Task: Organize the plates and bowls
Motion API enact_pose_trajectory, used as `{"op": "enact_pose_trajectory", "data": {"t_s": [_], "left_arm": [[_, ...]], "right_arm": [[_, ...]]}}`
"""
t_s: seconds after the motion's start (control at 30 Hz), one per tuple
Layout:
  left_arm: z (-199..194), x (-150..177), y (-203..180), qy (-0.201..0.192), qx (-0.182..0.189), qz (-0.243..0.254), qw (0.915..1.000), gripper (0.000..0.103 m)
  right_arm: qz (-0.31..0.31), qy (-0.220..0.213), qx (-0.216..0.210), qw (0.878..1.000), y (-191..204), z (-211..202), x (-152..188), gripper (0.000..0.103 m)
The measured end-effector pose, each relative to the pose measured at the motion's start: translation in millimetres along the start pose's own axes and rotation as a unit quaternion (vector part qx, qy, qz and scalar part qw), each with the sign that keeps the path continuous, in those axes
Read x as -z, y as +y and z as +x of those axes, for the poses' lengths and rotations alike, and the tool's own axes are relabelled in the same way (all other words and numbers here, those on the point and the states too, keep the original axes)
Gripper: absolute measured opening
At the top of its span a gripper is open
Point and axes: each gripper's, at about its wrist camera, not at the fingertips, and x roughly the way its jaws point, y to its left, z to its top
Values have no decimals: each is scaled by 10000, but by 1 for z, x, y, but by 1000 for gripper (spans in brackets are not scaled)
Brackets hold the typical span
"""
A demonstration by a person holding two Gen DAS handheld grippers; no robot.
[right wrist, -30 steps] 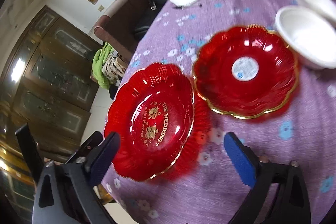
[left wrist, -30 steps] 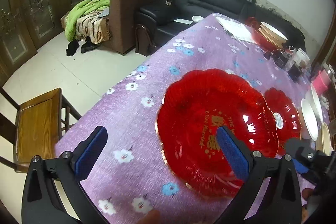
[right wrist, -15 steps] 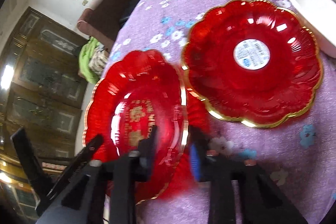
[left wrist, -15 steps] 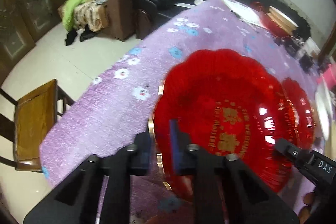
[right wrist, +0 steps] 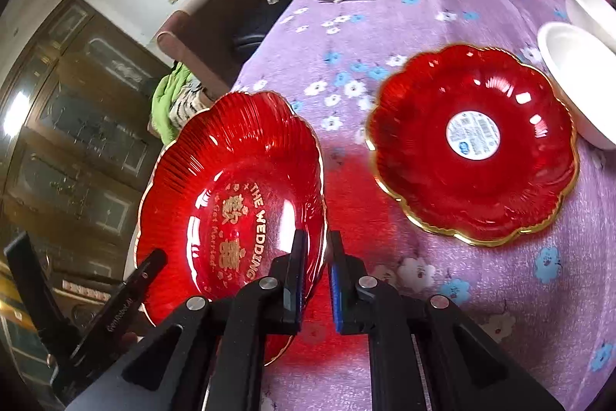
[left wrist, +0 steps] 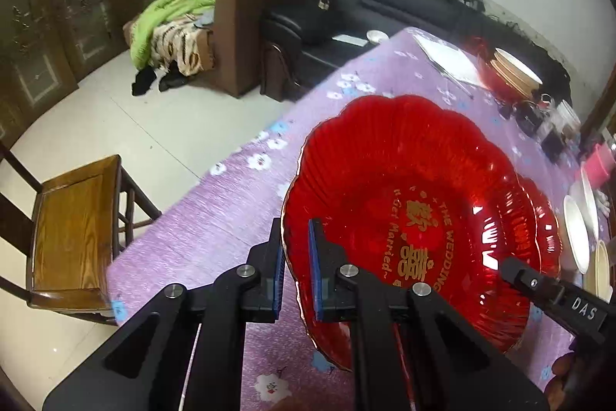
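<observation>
A red wedding plate (left wrist: 415,218) sits centre frame, tilted above the purple-clothed desk (left wrist: 215,230), its rims pinched by the left gripper (left wrist: 296,260) and right gripper (right wrist: 315,268). A second red plate (right wrist: 473,145) lies flat at right, white bowls (right wrist: 581,79) cropped beyond.

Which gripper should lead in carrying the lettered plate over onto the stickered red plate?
Right, probably. Both the left gripper and right gripper clamp the lettered plate's rim, but the stickered plate lies on the right gripper's side.
</observation>
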Motion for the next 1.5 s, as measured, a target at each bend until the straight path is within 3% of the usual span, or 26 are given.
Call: {"op": "enact_pose_trajectory", "data": {"t_s": [0.1,0.27,0.3,0.33,0.37,0.4,0.43,0.47,0.6,0.67,0.7,0.73,0.8,0.9,0.97,1.1,1.33,1.4,1.47,1.5], "left_arm": [[9,3,1,134,-89,5,9999,9],[26,15,1,471,-150,-36,9988,10],[26,17,1,477,-186,-31,9987,14],[24,18,1,437,-222,-16,9988,23],[20,17,1,387,-281,-12,9989,30],[17,16,2,341,-312,-36,9989,50],[12,15,4,272,-338,-108,9990,63],[5,14,7,167,-364,-211,9990,64],[-32,4,7,-381,-224,-494,9978,64],[-53,-4,-9,-641,223,-429,9968,68],[-61,-8,-22,-699,523,-327,9956,77],[-67,-12,-40,-699,872,-156,9936,83],[-69,-21,-83,-563,1468,317,9871,83],[-52,-31,-139,-276,1894,965,9768,83],[-20,-39,-173,213,1804,1278,9750,83],[37,-52,-195,886,1703,1070,9755,83],[65,-37,-223,1127,1289,1387,9754,83],[72,-35,-225,1162,1104,1420,9768,83],[83,-27,-230,1329,889,1540,9750,80],[87,-23,-233,1396,832,1654,9728,64]], "right_arm": [[-30,116,6,9999,1,7,2,10],[-97,340,13,9994,-2,23,7,19],[-116,332,22,9994,-3,23,7,20],[-120,342,15,9993,-3,22,8,27],[-122,350,-6,9993,-4,20,8,43],[-130,331,-46,9994,-4,16,7,53],[-156,247,-124,9995,-5,9,7,65],[-180,126,-183,9996,-6,0,7,66],[-69,-319,-453,9984,-22,-42,6,66],[155,-590,-526,9968,-43,-68,5,67],[354,-702,-548,9954,-57,-79,3,67],[574,-803,-567,9935,-70,-86,1,68],[1097,-972,-561,9876,-105,-99,-3,69],[1665,-988,-559,9795,-140,-99,-13,69],[1842,-858,-661,9769,-152,-89,-22,69],[1957,-641,-666,9763,-162,-66,-32,69],[2031,-467,-549,9765,-172,-38,-44,65],[2070,-421,-536,9760,-175,-33,-45,58],[1982,-362,-474,9783,-175,-28,-45,37],[1943,-317,-376,9797,-174,-25,-45,31]]}}
